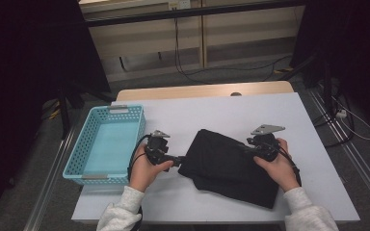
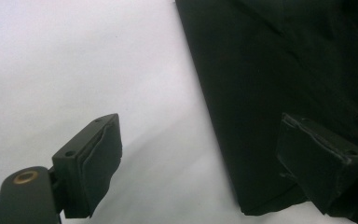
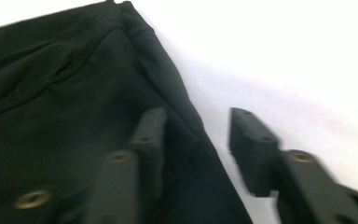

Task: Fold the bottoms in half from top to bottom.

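Both tools stand open and hold nothing: your left tool (image 1: 177, 160) and right tool (image 1: 251, 148) flank the folded black garment (image 1: 231, 166), which lies diagonally on the bench (image 1: 221, 108) between them.

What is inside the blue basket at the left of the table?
Nothing shows inside the blue basket: in the high view its pale floor looks bare. The strip of floor just behind its near wall is hidden from the camera. The black garment lies outside it on the table.
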